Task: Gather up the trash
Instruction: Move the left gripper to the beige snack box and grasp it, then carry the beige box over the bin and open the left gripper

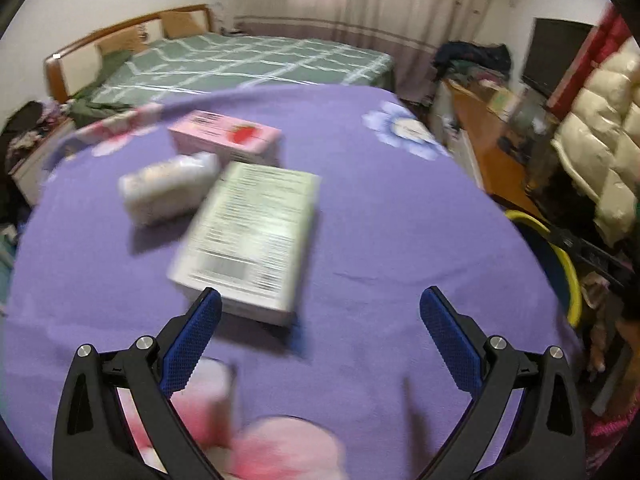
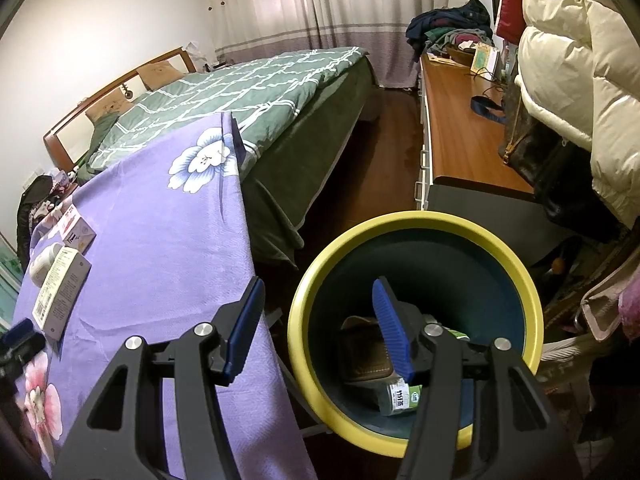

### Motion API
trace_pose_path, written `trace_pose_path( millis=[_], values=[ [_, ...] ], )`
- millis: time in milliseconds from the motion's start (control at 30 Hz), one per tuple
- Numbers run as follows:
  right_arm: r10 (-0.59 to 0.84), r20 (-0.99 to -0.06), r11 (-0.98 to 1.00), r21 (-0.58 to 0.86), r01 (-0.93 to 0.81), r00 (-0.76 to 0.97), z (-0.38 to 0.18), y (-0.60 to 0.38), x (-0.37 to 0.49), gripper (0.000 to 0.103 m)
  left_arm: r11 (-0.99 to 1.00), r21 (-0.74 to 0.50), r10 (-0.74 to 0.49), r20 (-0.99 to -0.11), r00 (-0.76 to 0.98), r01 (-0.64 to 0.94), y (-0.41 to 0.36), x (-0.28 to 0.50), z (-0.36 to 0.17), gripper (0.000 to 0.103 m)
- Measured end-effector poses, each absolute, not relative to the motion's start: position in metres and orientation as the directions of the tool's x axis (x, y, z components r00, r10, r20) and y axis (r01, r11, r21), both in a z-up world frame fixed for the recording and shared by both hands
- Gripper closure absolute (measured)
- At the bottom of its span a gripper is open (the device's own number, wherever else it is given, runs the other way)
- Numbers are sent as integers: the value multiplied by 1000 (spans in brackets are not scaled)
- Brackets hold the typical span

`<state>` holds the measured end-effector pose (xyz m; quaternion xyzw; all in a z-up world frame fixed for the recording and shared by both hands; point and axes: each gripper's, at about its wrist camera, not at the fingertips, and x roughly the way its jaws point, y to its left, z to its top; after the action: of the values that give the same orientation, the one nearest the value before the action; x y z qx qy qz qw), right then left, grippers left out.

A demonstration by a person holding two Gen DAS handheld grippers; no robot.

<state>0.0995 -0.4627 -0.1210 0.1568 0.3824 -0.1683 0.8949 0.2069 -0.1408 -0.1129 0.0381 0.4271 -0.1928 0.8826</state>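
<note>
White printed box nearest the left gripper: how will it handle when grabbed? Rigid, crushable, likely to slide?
The white printed box looks like thin cardboard with crisp edges, so probably stiff but crushable under a hard squeeze. It lies flat on the purple cloth, so tipping or rolling seems unlikely; a push would probably slide it or drag the cloth. Likely light if it is empty.

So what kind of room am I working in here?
A lived-in bedroom, it looks like. There is a bed with a green checked cover and wooden headboard, long curtains behind it, and a pile of clothes on a wooden sideboard along the right wall.
</note>
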Motion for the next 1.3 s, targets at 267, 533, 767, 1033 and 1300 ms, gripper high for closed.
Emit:
trace_pose_path(
  millis=[267, 533, 767, 1033, 1300],
  values=[
    [-170, -743, 897, 155, 414, 647, -124, -459, 103, 49, 939, -31, -232, -791, 566, 341, -123, 246, -115, 5],
    [-168, -745, 898, 154, 412, 645, -125, -460, 105, 49, 925, -27, -227, -837, 497, 378, -148, 274, -137, 5],
    [-162, -749, 894, 165, 417, 643, -128, -464, 105, 49, 933, -21, -204, -852, 481, 360, -158, 293, -148, 12],
    [-169, -743, 885, 175, 432, 647, -129, -476, 96, 49, 929, -9, -205, -846, 493, 370, -179, 277, -143, 32],
    [-193, -730, 867, 186, 462, 656, -125, -495, 71, 49, 874, -43, -302, -829, 471, 484, -237, 240, -126, 32]
  ],
)
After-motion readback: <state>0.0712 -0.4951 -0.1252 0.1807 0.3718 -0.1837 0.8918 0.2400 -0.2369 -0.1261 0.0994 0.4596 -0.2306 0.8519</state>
